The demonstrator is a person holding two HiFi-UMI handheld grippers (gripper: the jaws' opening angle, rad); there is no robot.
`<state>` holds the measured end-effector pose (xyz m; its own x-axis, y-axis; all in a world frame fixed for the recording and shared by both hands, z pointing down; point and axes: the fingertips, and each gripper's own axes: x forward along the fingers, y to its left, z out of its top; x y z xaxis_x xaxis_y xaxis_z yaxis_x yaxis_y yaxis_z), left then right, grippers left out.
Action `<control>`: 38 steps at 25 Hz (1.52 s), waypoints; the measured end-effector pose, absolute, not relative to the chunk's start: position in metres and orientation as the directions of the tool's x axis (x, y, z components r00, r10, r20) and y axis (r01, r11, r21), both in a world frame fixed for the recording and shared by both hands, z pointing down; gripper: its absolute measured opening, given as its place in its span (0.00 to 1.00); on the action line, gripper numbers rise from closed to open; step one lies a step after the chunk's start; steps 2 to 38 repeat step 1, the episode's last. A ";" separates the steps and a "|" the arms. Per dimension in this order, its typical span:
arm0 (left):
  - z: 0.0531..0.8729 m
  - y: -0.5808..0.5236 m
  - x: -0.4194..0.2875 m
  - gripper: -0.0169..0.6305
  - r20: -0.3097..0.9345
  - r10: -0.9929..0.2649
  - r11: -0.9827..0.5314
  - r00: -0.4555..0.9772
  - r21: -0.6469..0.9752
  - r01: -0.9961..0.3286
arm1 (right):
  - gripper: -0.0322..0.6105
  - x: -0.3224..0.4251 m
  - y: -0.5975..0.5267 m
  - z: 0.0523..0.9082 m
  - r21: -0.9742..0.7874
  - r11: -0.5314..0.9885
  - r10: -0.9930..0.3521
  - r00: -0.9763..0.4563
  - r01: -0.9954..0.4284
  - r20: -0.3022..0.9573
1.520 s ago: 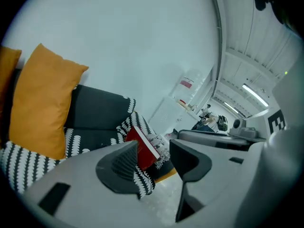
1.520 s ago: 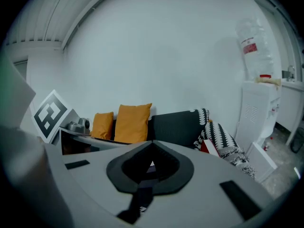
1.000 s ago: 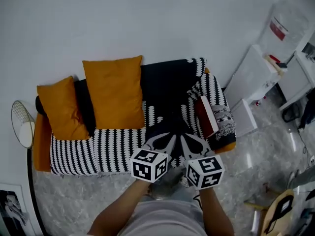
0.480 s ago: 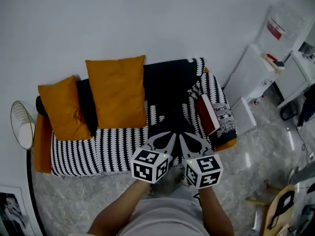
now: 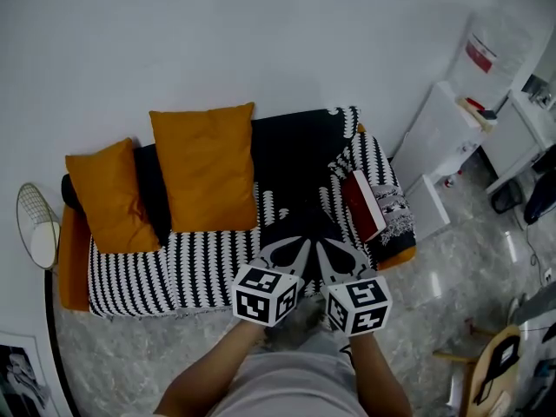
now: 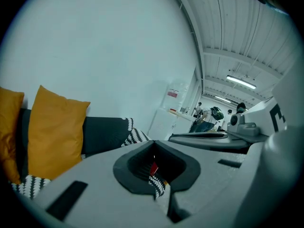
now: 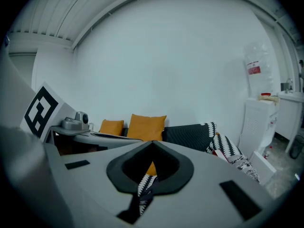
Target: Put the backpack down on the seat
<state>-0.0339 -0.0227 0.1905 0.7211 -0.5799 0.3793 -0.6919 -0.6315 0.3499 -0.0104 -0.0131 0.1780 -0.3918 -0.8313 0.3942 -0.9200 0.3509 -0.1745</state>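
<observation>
Our left tongs (image 5: 300, 248) and right tongs (image 5: 328, 248) are both pinched shut, empty. The black backpack (image 5: 300, 222) lies on the striped sofa (image 5: 174, 268) just past them

1. The backpack (image 5: 298, 226) is black and shows as a slumped dark shape, lying on the seat towards its right, near the front edge.
2. The seat (image 5: 195, 254) is a sofa's, under a black-and-white patterned cover.

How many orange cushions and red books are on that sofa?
Orange cushions: 2
Red book: 1
Total: 3
</observation>
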 end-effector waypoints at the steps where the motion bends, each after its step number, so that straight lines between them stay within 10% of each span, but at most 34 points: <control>1: 0.191 -0.022 -0.034 0.04 0.380 -0.579 -0.632 0.722 0.350 -0.691 | 0.05 -0.010 -0.013 0.178 -0.174 0.350 -0.832 -0.391 -0.920 0.395; 38: 0.191 -0.022 -0.034 0.04 0.380 -0.579 -0.632 0.722 0.350 -0.691 | 0.05 -0.010 -0.013 0.178 -0.174 0.350 -0.832 -0.391 -0.920 0.395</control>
